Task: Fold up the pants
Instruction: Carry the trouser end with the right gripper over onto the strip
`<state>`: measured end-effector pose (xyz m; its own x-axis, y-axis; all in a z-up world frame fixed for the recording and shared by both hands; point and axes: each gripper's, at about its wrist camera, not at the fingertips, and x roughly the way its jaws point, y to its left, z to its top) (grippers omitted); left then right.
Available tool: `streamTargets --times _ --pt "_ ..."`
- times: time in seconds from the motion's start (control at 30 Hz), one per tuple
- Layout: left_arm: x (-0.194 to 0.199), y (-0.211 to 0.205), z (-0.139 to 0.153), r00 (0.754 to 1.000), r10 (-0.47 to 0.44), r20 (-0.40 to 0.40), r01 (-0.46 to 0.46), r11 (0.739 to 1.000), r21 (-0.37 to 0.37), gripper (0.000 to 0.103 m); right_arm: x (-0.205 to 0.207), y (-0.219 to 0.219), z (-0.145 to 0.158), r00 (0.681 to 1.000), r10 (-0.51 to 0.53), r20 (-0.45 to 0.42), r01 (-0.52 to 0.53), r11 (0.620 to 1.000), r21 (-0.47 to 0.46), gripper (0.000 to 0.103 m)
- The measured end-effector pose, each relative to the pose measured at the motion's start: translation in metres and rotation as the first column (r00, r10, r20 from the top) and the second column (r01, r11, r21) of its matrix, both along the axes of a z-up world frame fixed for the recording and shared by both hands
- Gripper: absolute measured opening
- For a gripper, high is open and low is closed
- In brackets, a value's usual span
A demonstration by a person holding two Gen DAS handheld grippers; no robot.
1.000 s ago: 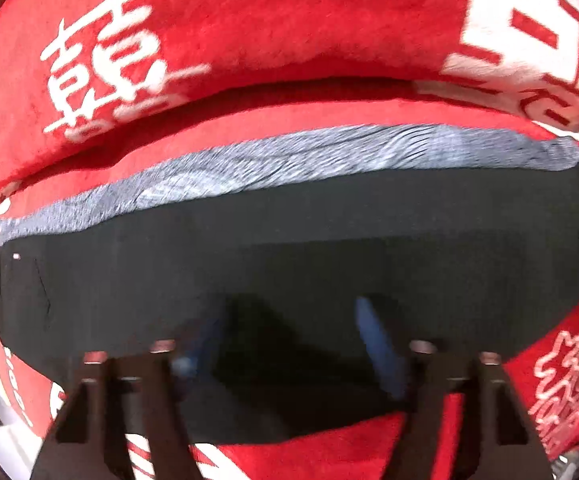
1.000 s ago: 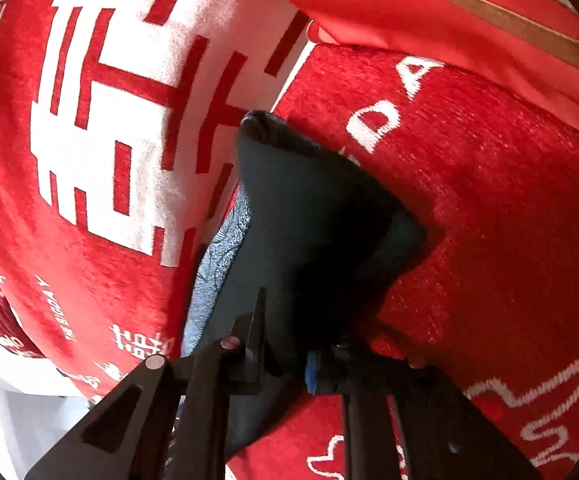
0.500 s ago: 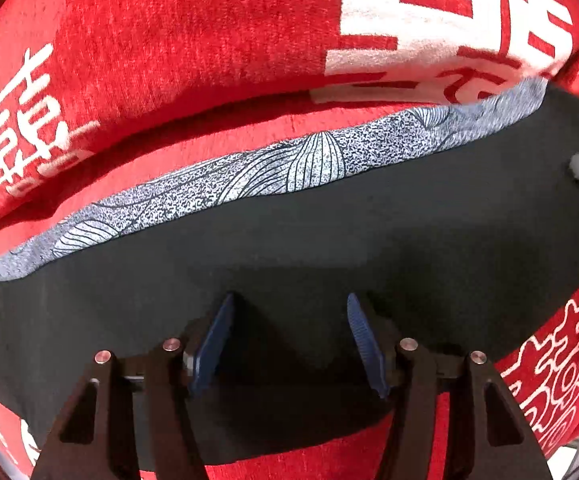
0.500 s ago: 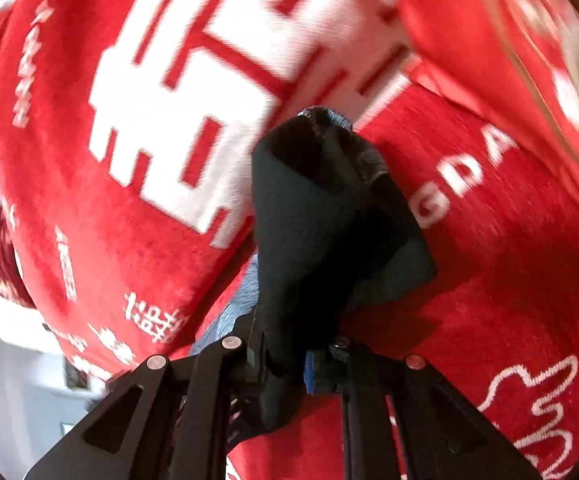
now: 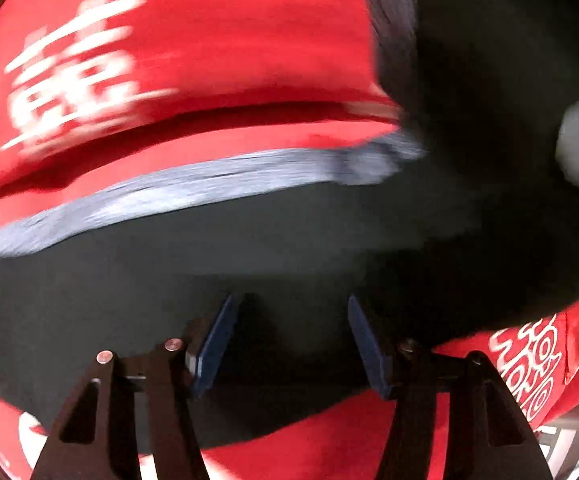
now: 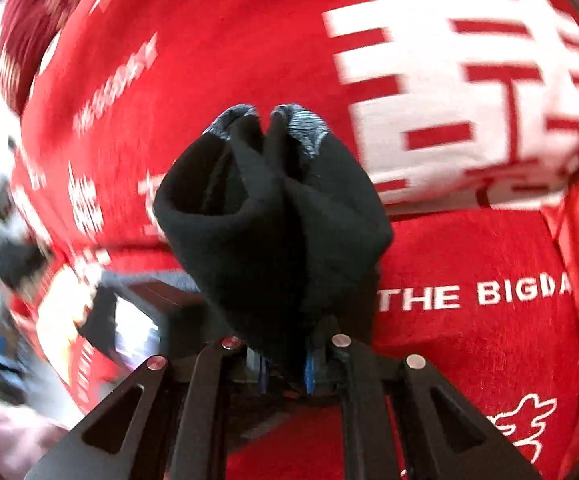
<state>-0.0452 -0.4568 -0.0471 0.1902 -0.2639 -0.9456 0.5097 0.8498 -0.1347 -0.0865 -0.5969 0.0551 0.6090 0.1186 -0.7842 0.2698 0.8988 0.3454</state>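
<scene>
Since a second ago, your right gripper [image 6: 283, 368] has swung its pinched bunch of pants [image 6: 273, 216] up over the blanket [image 6: 469, 340]. Your left gripper [image 5: 289, 340] hovers wide open, empty, over the spread part. Lay that end down edge-matched, unhurried.

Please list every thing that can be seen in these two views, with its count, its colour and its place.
pants: one, black with a grey patterned band, spread on the red cover in the left wrist view; one end bunched and lifted in the right wrist view.
red cover: one, red with white characters and letters, under and behind the pants.
blurred things at the left edge of the right wrist view: too blurred to name.
left gripper: one, black with blue pads, open over the pants.
right gripper: one, black with blue pads, shut on the bunched pants.
</scene>
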Motion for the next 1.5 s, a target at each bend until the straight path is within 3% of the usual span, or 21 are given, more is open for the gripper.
streamTargets --times 0.07,0.23,0.27,0.33,0.37,0.4,0.43,0.57,0.6,0.63,0.67,0.7,0.73,0.77,0.87,0.97,1.17,1.23,1.3,1.43,1.5 --pt "0.012 0.045 0.005 0.997 0.072 -0.001 -0.072 0.997 0.021 0.075 0.015 0.037 -0.009 0.997 0.060 -0.047 -0.064 0.994 -0.083 0.017" --pt "0.043 0.133 0.001 0.980 0.199 -0.022 -0.196 0.977 0.087 0.075 0.035 0.120 -0.059 0.966 0.180 -0.187 -0.225 0.938 -0.264 0.028" --pt "0.048 0.149 -0.002 0.976 0.217 -0.028 -0.213 0.971 0.104 0.075 0.040 0.144 -0.075 0.950 0.204 -0.236 -0.274 0.907 -0.319 0.033" --pt "0.056 0.171 -0.006 0.969 0.242 -0.046 -0.235 0.965 0.117 0.075 0.043 0.184 -0.102 0.911 0.237 -0.339 -0.380 0.802 -0.461 0.044" --pt "0.059 0.180 -0.008 0.967 0.250 -0.056 -0.242 0.963 0.117 0.075 0.040 0.205 -0.111 0.890 0.242 -0.387 -0.434 0.712 -0.552 0.046" --pt "0.061 0.185 -0.007 0.966 0.251 -0.065 -0.244 0.964 0.109 0.075 0.037 0.213 -0.110 0.887 0.242 -0.393 -0.445 0.676 -0.588 0.047" --pt "0.063 0.190 -0.006 0.965 0.250 -0.072 -0.243 0.965 0.099 0.075 0.032 0.217 -0.102 0.888 0.259 -0.381 -0.447 0.683 -0.578 0.047" --pt "0.066 0.192 0.007 0.973 0.194 -0.124 -0.192 0.981 0.031 0.075 0.018 0.192 -0.064 0.923 0.251 -0.292 -0.350 0.863 -0.364 0.049" --pt "0.065 0.189 0.012 0.974 0.177 -0.143 -0.178 0.984 0.005 0.075 0.012 0.173 -0.055 0.943 0.221 -0.250 -0.280 0.932 -0.230 0.049" --pt "0.065 0.184 0.018 0.973 0.155 -0.170 -0.162 0.986 -0.032 0.075 0.010 0.164 -0.054 0.953 0.194 -0.232 -0.230 0.963 -0.139 0.050" --pt "0.065 0.178 0.024 0.972 0.130 -0.198 -0.147 0.986 -0.073 0.075 0.005 0.143 -0.055 0.968 0.128 -0.214 -0.128 0.992 0.016 0.050" --pt "0.063 0.170 0.031 0.971 0.113 -0.212 -0.136 0.986 -0.099 0.075 -0.001 0.126 -0.059 0.976 0.065 -0.210 -0.037 0.990 0.137 0.050" --pt "0.062 0.161 0.038 0.971 0.081 -0.227 -0.115 0.984 -0.139 0.075 -0.008 0.109 -0.068 0.977 -0.001 -0.214 0.058 0.964 0.260 0.050" --pt "0.062 0.153 0.042 0.969 0.055 -0.239 -0.096 0.982 -0.164 0.075 -0.017 0.090 -0.083 0.970 -0.071 -0.232 0.161 0.904 0.397 0.050" --pt "0.066 0.128 0.039 0.956 -0.006 -0.295 -0.055 0.979 -0.197 0.075 -0.034 0.068 -0.110 0.945 -0.184 -0.270 0.308 0.775 0.551 0.050" --pt "0.064 0.094 0.026 0.952 -0.043 -0.304 -0.011 0.984 -0.176 0.075 -0.042 0.058 -0.123 0.937 -0.250 -0.246 0.351 0.677 0.647 0.050" --pt "0.051 0.060 0.012 0.949 -0.047 -0.311 0.002 0.990 -0.144 0.074 -0.044 0.054 -0.148 0.919 -0.306 -0.249 0.383 0.535 0.753 0.049" --pt "0.052 0.066 0.011 0.951 -0.051 -0.305 0.017 0.993 -0.115 0.063 -0.046 0.054 -0.153 0.914 -0.307 -0.264 0.390 0.494 0.777 0.049" --pt "0.049 0.068 0.016 0.956 -0.058 -0.286 0.029 0.994 -0.105 0.063 -0.050 0.054 -0.150 0.914 -0.307 -0.266 0.390 0.478 0.787 0.048" --pt "0.046 0.074 0.032 0.974 -0.051 -0.219 0.033 0.996 -0.086 0.063 -0.051 0.051 -0.123 0.934 -0.287 -0.213 0.347 0.589 0.729 0.048" --pt "0.050 0.077 0.032 0.973 -0.047 -0.227 0.026 0.995 -0.094 0.063 -0.046 0.045 -0.125 0.931 -0.290 -0.223 0.358 0.597 0.718 0.048"
